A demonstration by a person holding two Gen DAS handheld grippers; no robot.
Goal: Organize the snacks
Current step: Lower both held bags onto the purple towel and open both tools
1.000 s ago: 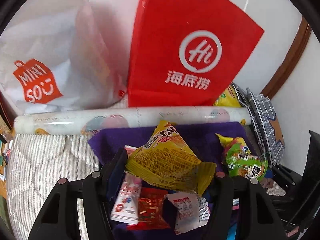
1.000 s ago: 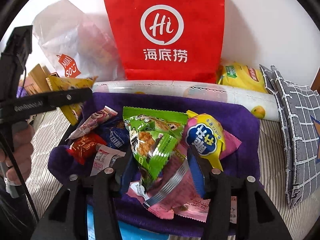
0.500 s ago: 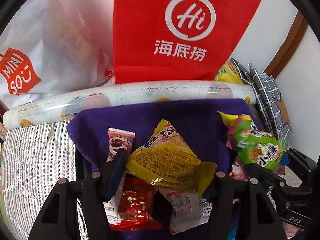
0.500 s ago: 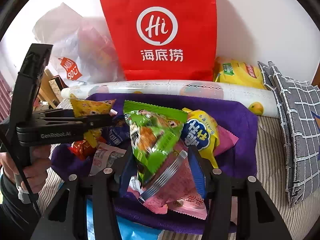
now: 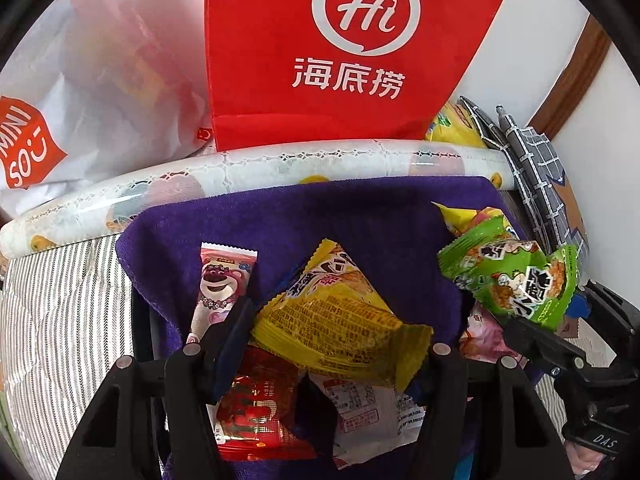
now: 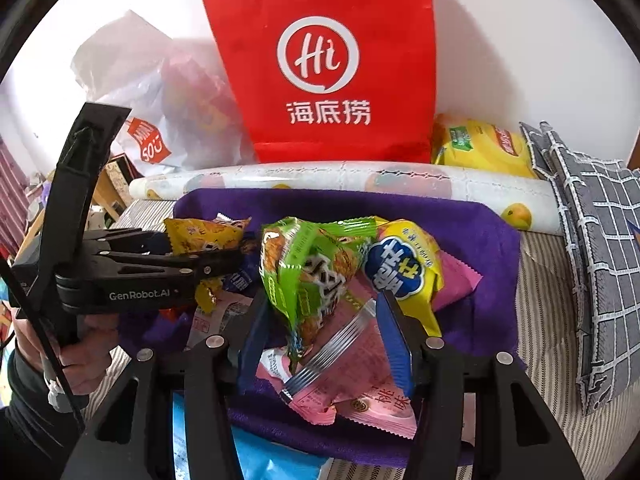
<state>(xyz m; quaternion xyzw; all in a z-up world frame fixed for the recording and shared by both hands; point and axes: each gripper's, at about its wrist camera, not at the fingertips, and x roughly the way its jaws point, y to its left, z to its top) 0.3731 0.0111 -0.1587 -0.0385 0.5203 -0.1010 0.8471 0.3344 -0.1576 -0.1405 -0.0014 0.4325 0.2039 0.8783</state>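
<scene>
My left gripper (image 5: 332,332) is shut on a yellow snack packet (image 5: 336,312) and holds it above the purple cloth (image 5: 304,220). My right gripper (image 6: 324,332) is shut on a green snack packet (image 6: 308,272), also seen at the right of the left wrist view (image 5: 516,276). The left gripper and its yellow packet (image 6: 204,234) show at the left of the right wrist view. Loose snacks lie on the cloth: a pink bear packet (image 5: 218,288), a red packet (image 5: 256,412), a white packet (image 5: 368,412), a pink packet (image 6: 352,384) and a yellow-blue packet (image 6: 404,268).
A red Hi bag (image 5: 340,52) and a white Miniso bag (image 5: 80,92) stand against the back wall. A rolled printed sheet (image 5: 248,172) lies behind the cloth. A yellow pack (image 6: 480,148) and grey checked fabric (image 6: 592,240) are at the right. Striped bedding (image 5: 60,308) is underneath.
Both grippers have moved closer together over the cloth, each still holding its packet. The green packet has come nearer in the left wrist view.
</scene>
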